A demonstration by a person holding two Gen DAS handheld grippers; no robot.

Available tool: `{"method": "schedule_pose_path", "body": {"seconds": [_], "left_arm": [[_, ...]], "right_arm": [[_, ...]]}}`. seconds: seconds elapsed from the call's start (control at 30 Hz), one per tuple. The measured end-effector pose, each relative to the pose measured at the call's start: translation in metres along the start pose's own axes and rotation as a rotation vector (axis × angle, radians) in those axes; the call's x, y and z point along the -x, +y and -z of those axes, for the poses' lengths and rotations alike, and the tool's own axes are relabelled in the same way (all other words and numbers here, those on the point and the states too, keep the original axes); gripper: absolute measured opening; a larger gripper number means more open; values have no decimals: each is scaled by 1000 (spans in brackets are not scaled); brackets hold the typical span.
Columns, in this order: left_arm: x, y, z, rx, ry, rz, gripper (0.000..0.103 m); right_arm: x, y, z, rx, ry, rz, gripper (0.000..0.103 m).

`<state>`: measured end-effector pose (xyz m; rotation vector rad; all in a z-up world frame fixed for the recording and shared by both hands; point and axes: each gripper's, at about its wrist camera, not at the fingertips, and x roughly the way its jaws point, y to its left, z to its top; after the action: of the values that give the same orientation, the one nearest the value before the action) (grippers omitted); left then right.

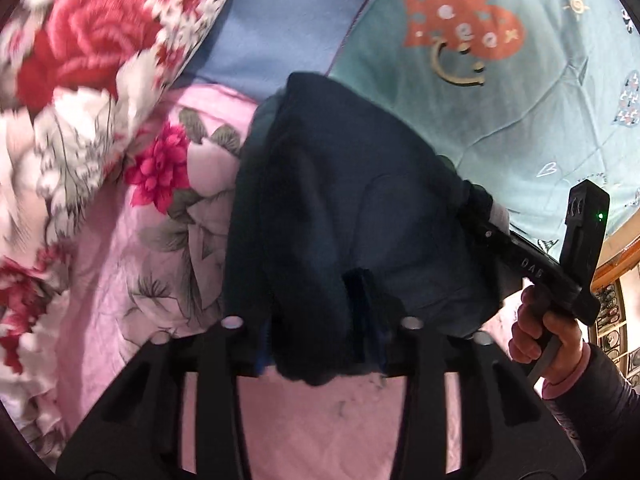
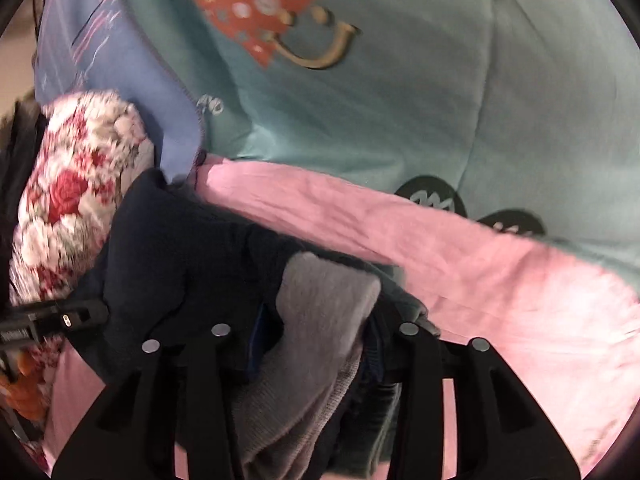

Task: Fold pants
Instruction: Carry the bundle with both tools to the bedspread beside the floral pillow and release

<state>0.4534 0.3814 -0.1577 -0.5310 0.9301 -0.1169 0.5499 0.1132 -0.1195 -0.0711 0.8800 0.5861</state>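
The dark navy pants [image 1: 344, 200] hang bunched between the two grippers above a bed; in the left wrist view the left gripper [image 1: 320, 344] has its fingers closed on a thick fold of the dark cloth, which fills the gap between them and spills forward and up from the tips. In the same view the right gripper [image 1: 496, 220] comes in from the right edge, held by the person's right hand [image 1: 548, 336], its fingers buried in the far side of the same bundle. In the right wrist view the right gripper [image 2: 316, 344] is clamped on the pants [image 2: 180, 240] where a grey inner lining [image 2: 320, 320] shows; the cloth is pinched between the fingers and drapes below them; the left gripper [image 2: 60, 320] enters from the left edge, touching the dark cloth.

Under the pants lies a pink sheet [image 1: 320, 420]; its floral part [image 1: 160, 168] is just left of the bundle. A flowered red-and-white quilt [image 1: 80, 60] sits further left, blurred; a teal blanket [image 1: 500, 100] with an orange heart print [image 1: 456, 8] spreads beyond, to the right; a blue cloth [image 1: 272, 32] shows between quilt and blanket. Nothing stands between the grippers and the pants.
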Motion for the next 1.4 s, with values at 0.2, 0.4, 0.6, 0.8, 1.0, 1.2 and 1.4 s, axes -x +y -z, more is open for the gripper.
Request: {"method": "schedule_pose_path", "body": {"seconds": [0.2, 0.4, 0.6, 0.8, 1.0, 1.2, 1.4], "left_arm": [[-7, 8, 5, 3, -10, -39, 62], [56, -15, -9, -78, -153, -138, 79], [77, -64, -29, -238, -243, -69, 81], [2, -80, -54, -284, -169, -32, 81], [-57, -41, -68, -183, -99, -75, 82], [-54, -48, -72, -179, -80, -121, 82], [18, -61, -41, -196, -174, -72, 85]], "right_arm": [[-6, -2, 3, 25, -17, -33, 53], [37, -6, -13, -58, 22, -62, 61], [98, 14, -22, -65, -144, -112, 54], [47, 5, -22, -101, -13, -164, 27], [10, -34, -13, -166, -28, -142, 33], [1, -34, -19, -174, -13, -109, 45], [74, -2, -15, -87, -113, -168, 45]]}}
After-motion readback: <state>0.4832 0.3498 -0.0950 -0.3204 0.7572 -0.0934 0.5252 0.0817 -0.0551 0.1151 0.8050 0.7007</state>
